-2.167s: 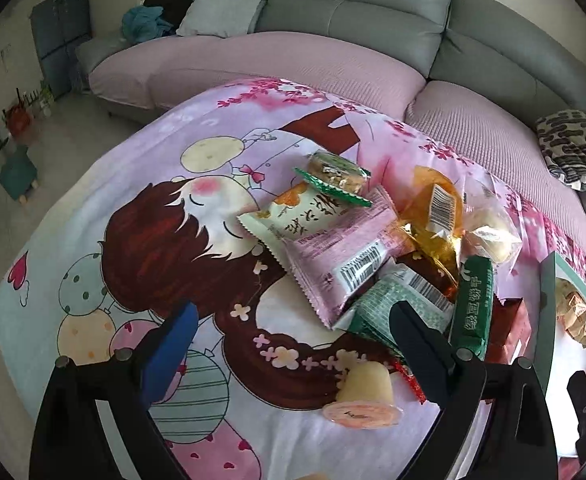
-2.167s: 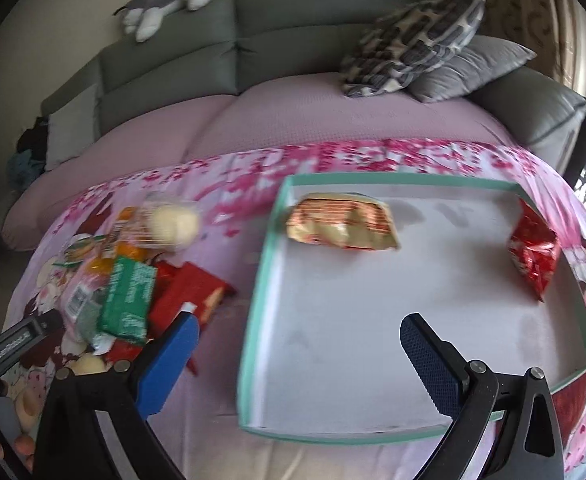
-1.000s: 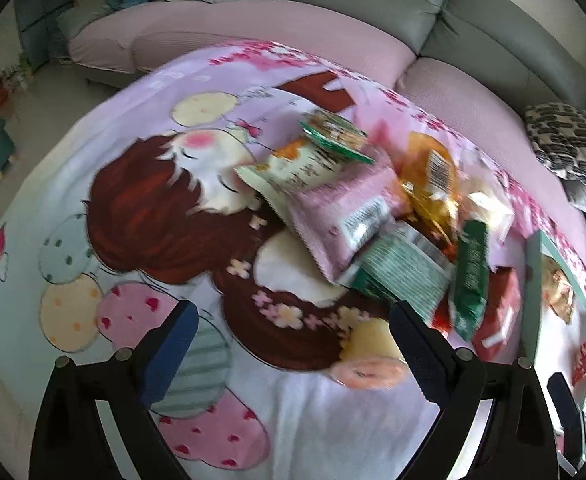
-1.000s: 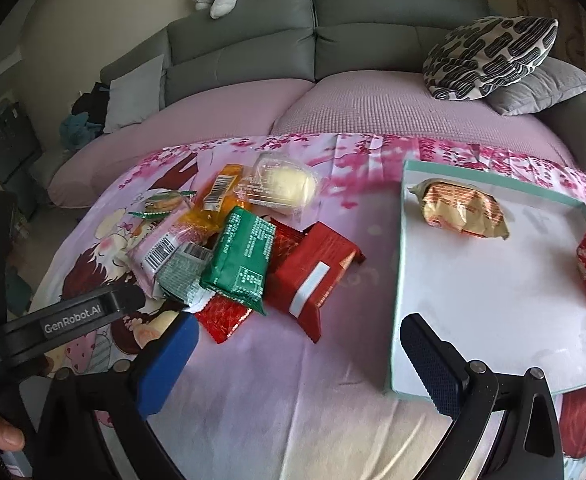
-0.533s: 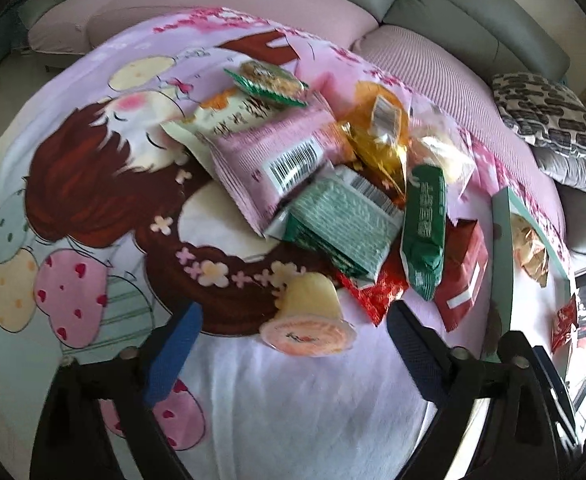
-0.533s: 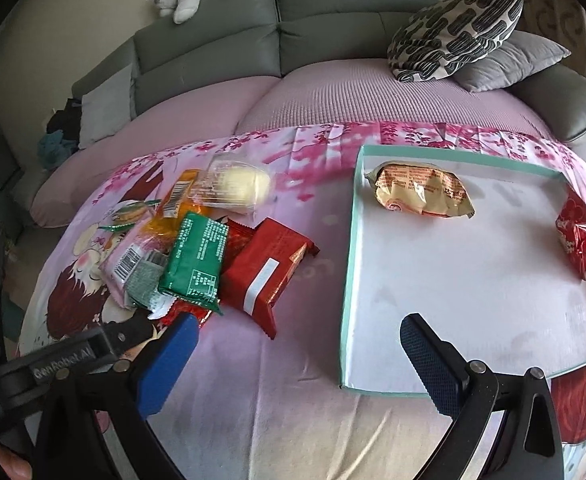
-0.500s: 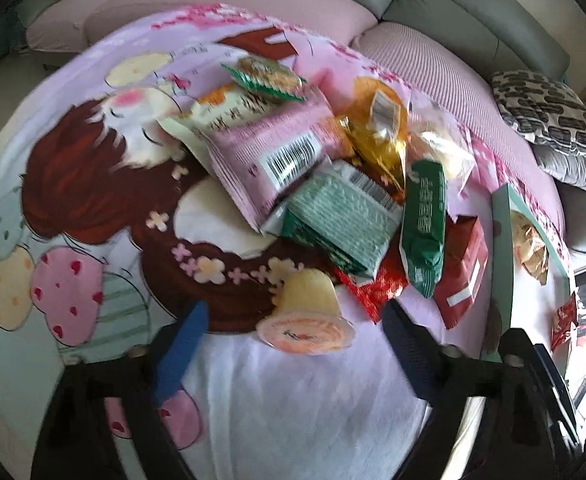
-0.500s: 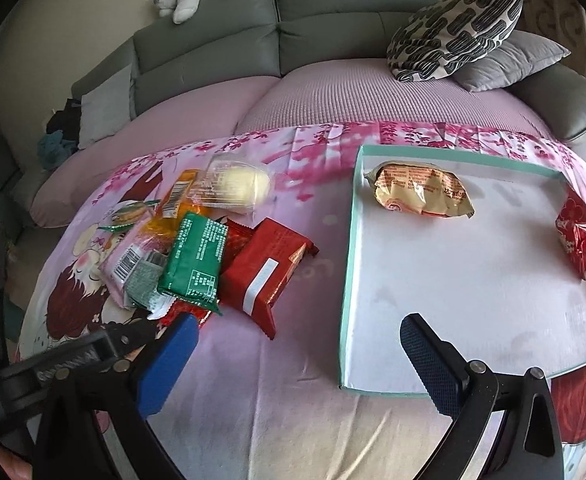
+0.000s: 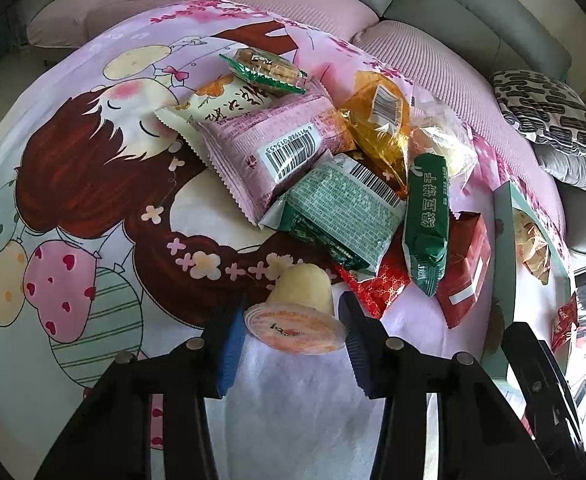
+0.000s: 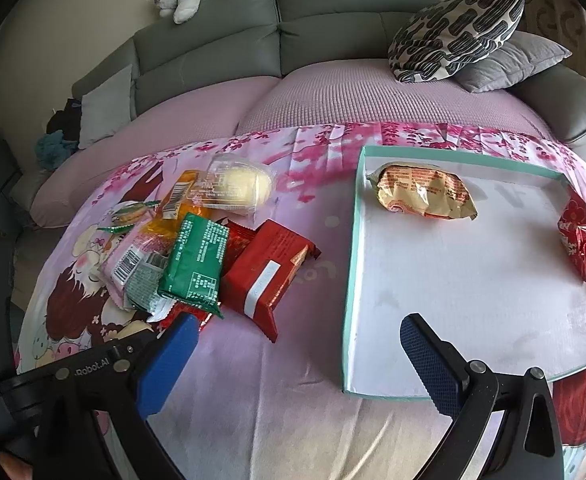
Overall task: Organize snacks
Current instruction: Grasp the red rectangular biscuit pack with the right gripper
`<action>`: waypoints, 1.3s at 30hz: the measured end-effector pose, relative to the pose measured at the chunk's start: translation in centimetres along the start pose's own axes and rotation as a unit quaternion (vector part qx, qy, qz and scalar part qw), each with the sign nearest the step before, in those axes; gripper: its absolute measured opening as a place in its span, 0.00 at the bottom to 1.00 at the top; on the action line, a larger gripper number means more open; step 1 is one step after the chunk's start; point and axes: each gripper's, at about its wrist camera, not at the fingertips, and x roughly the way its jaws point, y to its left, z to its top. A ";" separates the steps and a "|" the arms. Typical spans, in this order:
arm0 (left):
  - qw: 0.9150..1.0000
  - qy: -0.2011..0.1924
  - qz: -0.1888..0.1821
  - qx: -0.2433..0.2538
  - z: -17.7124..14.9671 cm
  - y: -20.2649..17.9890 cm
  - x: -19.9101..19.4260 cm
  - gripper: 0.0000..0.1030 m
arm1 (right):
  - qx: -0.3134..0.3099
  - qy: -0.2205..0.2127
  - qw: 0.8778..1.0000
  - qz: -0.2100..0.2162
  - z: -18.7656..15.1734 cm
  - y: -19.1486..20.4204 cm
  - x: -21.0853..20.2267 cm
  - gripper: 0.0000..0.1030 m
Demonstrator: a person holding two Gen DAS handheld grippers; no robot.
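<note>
A pile of snack packets [image 9: 333, 168] lies on the cartoon-print cloth; it also shows in the right wrist view [image 10: 197, 252]. A jelly cup [image 9: 297, 312] lies on its side at the pile's near edge. My left gripper [image 9: 293, 344] has its jaws closed in on both sides of the cup's lid end, touching it. My right gripper [image 10: 293, 360] is open and empty above the cloth, beside the near left corner of the teal-rimmed tray [image 10: 351, 264]. The tray holds a gold packet [image 10: 425, 192] and a small red packet [image 10: 577, 236].
A red box packet [image 10: 269, 276] and a green packet [image 10: 197, 260] lie at the pile's edge nearest the tray. A grey sofa [image 10: 333, 8] with patterned cushions [image 10: 457, 36] runs behind. The left gripper's body [image 10: 53, 384] crosses the right wrist view's lower left.
My left gripper has moved forward to the jelly cup and its jaws have narrowed around it. My right gripper has stayed open and shifted a little.
</note>
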 end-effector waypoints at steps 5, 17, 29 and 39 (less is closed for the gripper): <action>1.000 -0.016 -0.007 -0.003 0.2 0.0 -1.0 0.46 | -0.007 -0.008 1.000 0.006 0.1 0.7 0.2 0.99; 0.995 -0.100 -0.004 -0.007 1.6 0.0 -3.9 0.46 | -0.022 -0.025 0.999 0.009 1.6 2.3 1.9 0.71; 0.988 -0.151 0.005 -0.007 2.8 0.0 -4.1 0.46 | -0.029 0.010 1.000 0.005 2.1 2.8 5.4 0.60; 0.988 -0.152 0.021 -0.001 3.5 -0.4 -3.1 0.46 | -0.030 0.023 0.999 0.000 1.9 2.5 6.4 0.57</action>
